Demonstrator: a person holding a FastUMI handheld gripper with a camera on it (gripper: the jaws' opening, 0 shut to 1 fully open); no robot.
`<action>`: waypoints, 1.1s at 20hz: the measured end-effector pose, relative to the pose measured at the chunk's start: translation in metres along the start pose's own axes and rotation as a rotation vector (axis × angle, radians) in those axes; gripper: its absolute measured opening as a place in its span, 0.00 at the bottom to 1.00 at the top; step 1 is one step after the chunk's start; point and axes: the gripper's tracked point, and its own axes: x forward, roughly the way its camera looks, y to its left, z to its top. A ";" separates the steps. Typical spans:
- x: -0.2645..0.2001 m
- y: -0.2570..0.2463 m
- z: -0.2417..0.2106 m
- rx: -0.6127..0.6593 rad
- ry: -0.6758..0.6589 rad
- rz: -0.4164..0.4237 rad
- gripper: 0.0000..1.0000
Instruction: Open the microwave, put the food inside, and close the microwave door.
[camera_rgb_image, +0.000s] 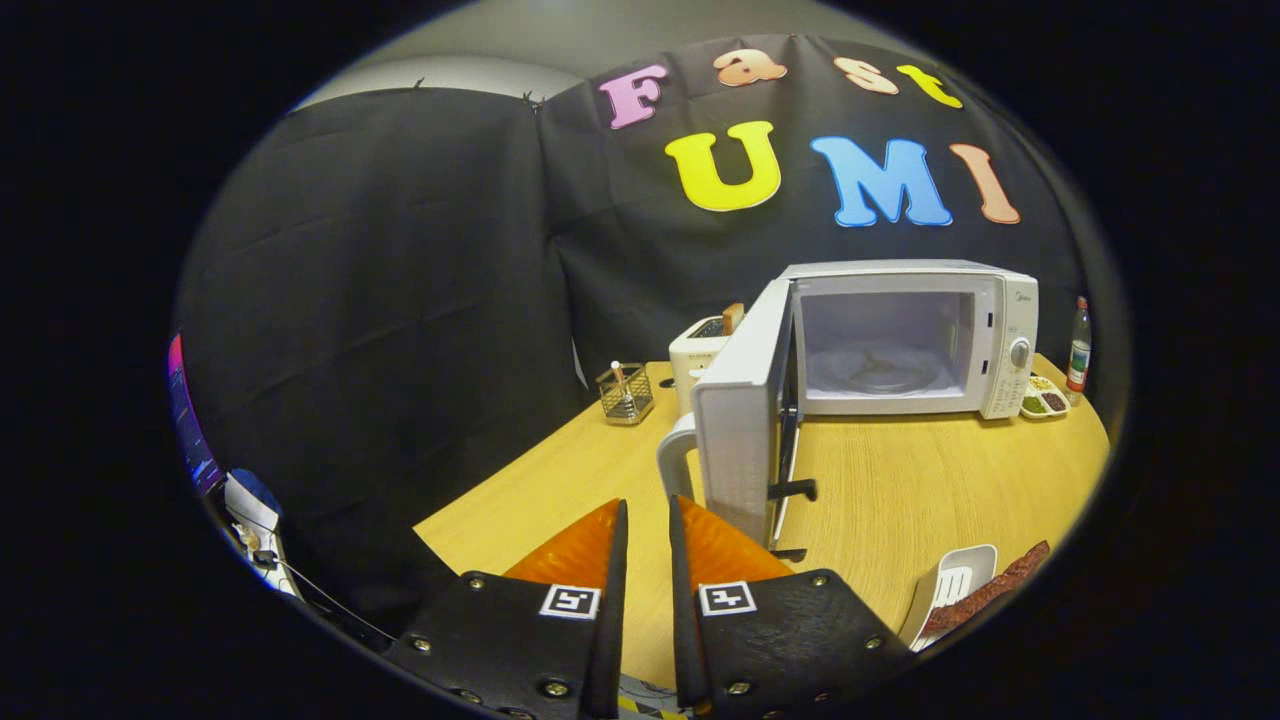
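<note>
Now, in the gripper view, the claw (647, 520) sits at the bottom centre of the frame with its two fingers (615, 560) nearly together, a narrow gap between them and nothing held in it. Just ahead of the fingertips, slightly to the right, stands the microwave door (740, 420), swung wide open toward the camera, its curved handle (672, 455) close to the tips but apart from them. The microwave (905, 335) itself stands on the wooden surface (900, 490) in the right centre of the frame, its cavity lit and bare, the turntable (880, 375) visible within, and a round knob (1019, 353) on its control panel at the right.

At the lower right of the frame, near the edge of the surface, lies a white tray (950, 585) with the food (990, 588), a long brown strip, resting across it; it is well apart from the microwave and to the right of the fingers.

Behind the door, to the left, a white toaster (700, 355) holds a slice of bread (733, 318). Further left stands a wire holder (626, 393). Right of the microwave are a small dish (1043, 398) of condiments and a bottle (1079, 350).
</note>
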 end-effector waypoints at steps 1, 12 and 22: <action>-0.007 -0.007 0.008 -0.004 -0.021 0.001 0.30; -0.080 -0.167 0.014 -0.029 -0.067 -0.266 0.99; -0.103 -0.260 -0.050 0.168 0.058 -0.422 0.99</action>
